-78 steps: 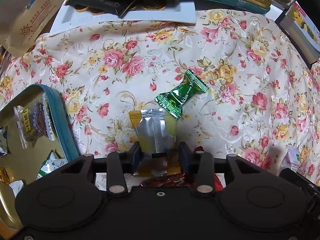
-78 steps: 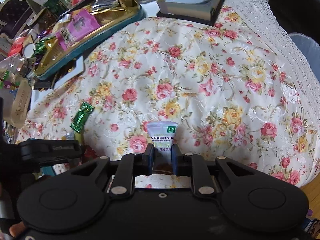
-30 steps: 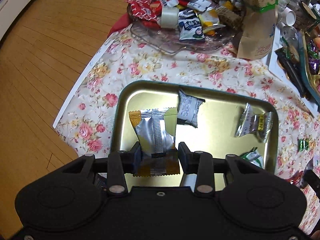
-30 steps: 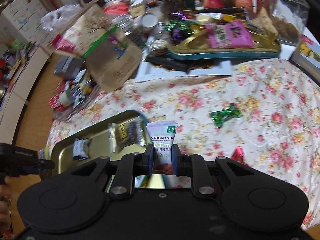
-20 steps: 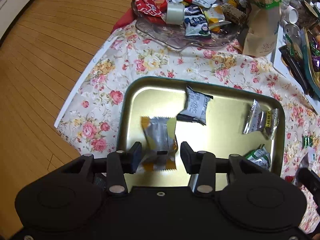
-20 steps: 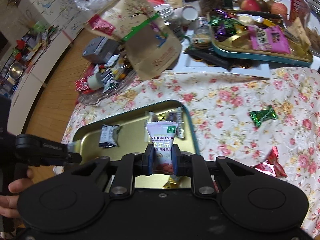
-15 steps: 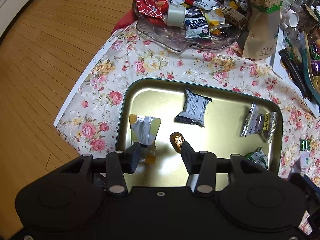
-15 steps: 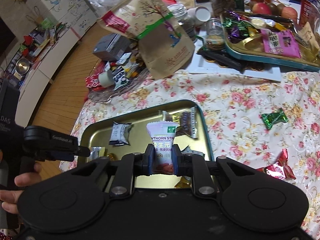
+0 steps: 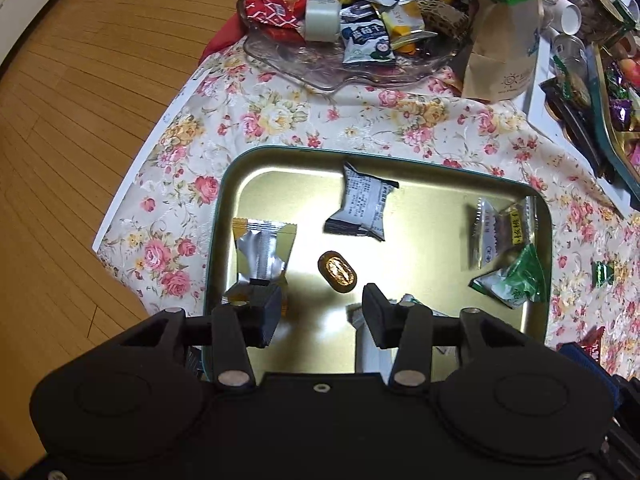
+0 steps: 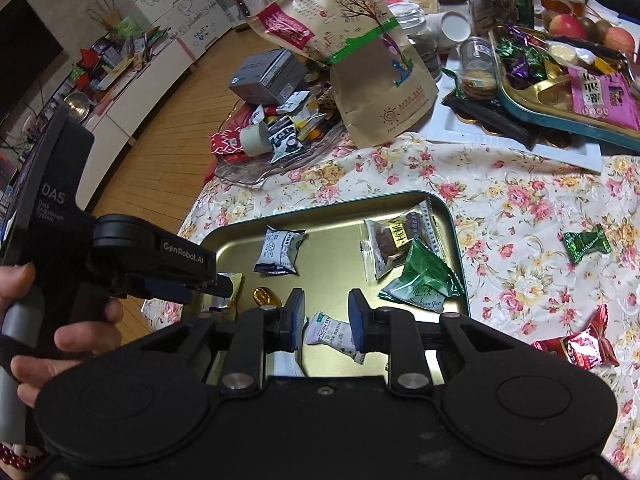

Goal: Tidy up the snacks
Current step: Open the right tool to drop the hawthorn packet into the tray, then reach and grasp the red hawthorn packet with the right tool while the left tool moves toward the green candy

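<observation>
A gold tray with a teal rim (image 9: 224,184) (image 10: 452,232) lies on the floral cloth and holds several wrapped snacks. The silver-and-yellow packet (image 9: 260,252) lies at its left side, just ahead of my left gripper (image 9: 320,304), which hangs open and points straight down over the tray. A gold-foil candy (image 9: 337,272) sits between its fingers' line, untouched. My right gripper (image 10: 326,312) is opening over the tray's near edge. The pale hawthorn packet (image 10: 332,336) lies tilted on the tray between its jaws, free of the pads. The left gripper (image 10: 220,282) shows there too, held by a hand (image 10: 60,336).
A green candy (image 10: 586,242) and red candies (image 10: 580,344) lie on the cloth right of the tray. Behind it stand a glass dish of snacks (image 9: 352,68), a brown paper bag (image 10: 372,68) and a second full tray (image 10: 560,92). The table edge drops to wooden floor on the left.
The left jaws opened and the silver-and-yellow packet dropped to the tray's left side. The right gripper came over the tray, its jaws parted, and the hawthorn packet fell onto the tray.
</observation>
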The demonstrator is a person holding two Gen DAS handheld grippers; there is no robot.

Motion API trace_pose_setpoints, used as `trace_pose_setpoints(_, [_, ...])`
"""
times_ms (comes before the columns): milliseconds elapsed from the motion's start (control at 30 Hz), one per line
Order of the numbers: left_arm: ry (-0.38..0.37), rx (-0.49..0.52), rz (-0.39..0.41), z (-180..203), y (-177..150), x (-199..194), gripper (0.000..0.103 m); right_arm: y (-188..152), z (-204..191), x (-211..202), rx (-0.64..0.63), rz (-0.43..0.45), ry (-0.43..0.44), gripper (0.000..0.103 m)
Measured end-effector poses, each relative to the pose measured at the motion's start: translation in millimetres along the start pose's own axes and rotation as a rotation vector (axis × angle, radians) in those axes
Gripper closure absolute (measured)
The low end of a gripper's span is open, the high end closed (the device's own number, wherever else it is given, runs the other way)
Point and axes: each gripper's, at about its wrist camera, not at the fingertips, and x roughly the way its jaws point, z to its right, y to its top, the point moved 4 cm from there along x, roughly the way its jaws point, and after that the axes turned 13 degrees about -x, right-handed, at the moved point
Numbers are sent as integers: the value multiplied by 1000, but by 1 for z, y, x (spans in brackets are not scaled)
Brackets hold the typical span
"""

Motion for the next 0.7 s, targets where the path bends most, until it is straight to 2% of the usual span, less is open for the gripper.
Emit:
trace_pose_setpoints(133, [-4,16,-3,6,-3,-1,50,-3,12,4,24,-16,-60,70])
trace_pose_setpoints(233, [-7,29,-7,12,-5,-1,50,-6,24,7,23,-22,-139,64])
trace_pose_setpoints(400, [-25,50,-4,25,-10,-7,50,-9,57,5,12,-4,-265,63])
trace_pose_setpoints(433, [-29,56,-3,28,-11,-8,50,-9,64,4,20,0,-283,59])
trace_pose_setpoints(467, [-35,63,0,32,-13,-10,50,-10,73,2,32,-3,-294,52])
trace_pose_setpoints(500, [-41,71,3,37,-14,-13,50,-11,81,0,51,-7,-298,50])
trace_pose_setpoints(600, [-64,98,6,54,-19,-19,50,-14,110,-10,138,-8,-296,50])
trace_pose_setpoints(700, [-89,132,11,76,-27,-27,50,-19,140,-22,228,1,-330,50])
